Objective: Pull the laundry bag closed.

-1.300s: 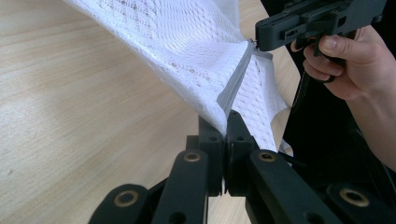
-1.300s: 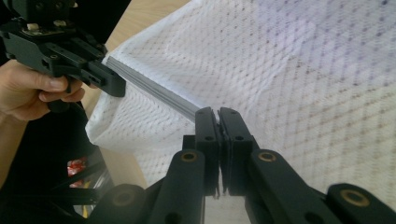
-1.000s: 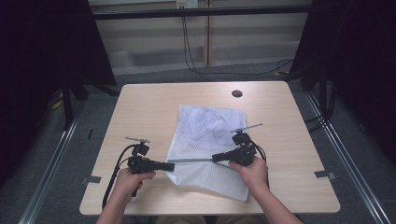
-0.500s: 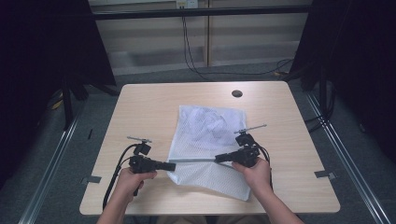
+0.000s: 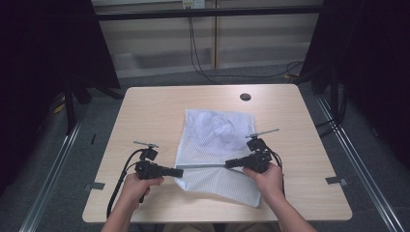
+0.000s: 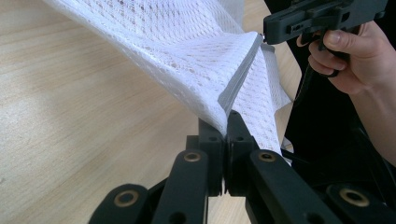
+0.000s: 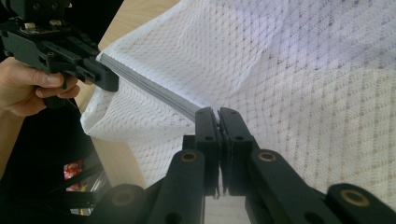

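Observation:
A white mesh bag (image 5: 215,140) lies on the light wooden table (image 5: 145,111), its near part folded over and lifted. The bag's grey band (image 5: 203,166) is stretched straight between the two grippers. My left gripper (image 5: 181,171) is shut on the band's left end, and in the left gripper view the jaws pinch the mesh bag (image 6: 187,46) at its grey band (image 6: 238,79) with the left gripper (image 6: 227,122). My right gripper (image 5: 227,164) is shut on the other end. In the right gripper view the right gripper (image 7: 218,116) clamps the grey band (image 7: 154,91) over the mesh bag (image 7: 303,70).
A dark round hole (image 5: 245,96) sits near the table's far edge. Cables (image 5: 203,67) hang and trail over the floor behind the table. Metal rails (image 5: 355,154) run along both sides. The table's front edge is just under the hands.
My right gripper has slid a little to the right, pulling the grey band tighter. The left gripper has barely moved.

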`<state>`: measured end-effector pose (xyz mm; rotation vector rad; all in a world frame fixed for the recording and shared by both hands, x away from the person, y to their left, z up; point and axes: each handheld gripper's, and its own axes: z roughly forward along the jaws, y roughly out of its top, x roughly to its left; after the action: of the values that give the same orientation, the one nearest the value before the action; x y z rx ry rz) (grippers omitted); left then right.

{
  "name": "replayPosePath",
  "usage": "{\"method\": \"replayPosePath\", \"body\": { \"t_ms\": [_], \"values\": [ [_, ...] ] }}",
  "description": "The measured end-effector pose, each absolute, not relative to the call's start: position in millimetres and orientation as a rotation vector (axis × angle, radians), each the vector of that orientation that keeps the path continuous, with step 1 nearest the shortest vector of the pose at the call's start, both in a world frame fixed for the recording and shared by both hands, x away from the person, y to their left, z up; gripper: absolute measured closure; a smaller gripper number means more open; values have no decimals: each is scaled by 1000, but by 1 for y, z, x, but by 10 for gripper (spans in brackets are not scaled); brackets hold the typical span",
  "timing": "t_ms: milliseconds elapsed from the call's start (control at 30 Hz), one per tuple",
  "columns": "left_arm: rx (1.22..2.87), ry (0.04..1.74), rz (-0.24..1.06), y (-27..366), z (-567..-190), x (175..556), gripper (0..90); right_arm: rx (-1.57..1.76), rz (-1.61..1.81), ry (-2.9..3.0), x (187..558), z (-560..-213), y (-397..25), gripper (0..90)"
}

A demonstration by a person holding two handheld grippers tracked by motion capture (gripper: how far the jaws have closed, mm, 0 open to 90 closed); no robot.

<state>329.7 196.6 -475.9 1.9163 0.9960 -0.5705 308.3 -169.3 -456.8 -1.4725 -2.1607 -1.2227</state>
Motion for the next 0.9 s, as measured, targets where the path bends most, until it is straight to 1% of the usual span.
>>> {"method": "replayPosePath", "body": {
  "t_ms": [900],
  "values": [
    [1915, 995, -573, 197, -475, 329, 885, -1503, -1222, -2172, 306, -455, -190, 868]
  ]
}}
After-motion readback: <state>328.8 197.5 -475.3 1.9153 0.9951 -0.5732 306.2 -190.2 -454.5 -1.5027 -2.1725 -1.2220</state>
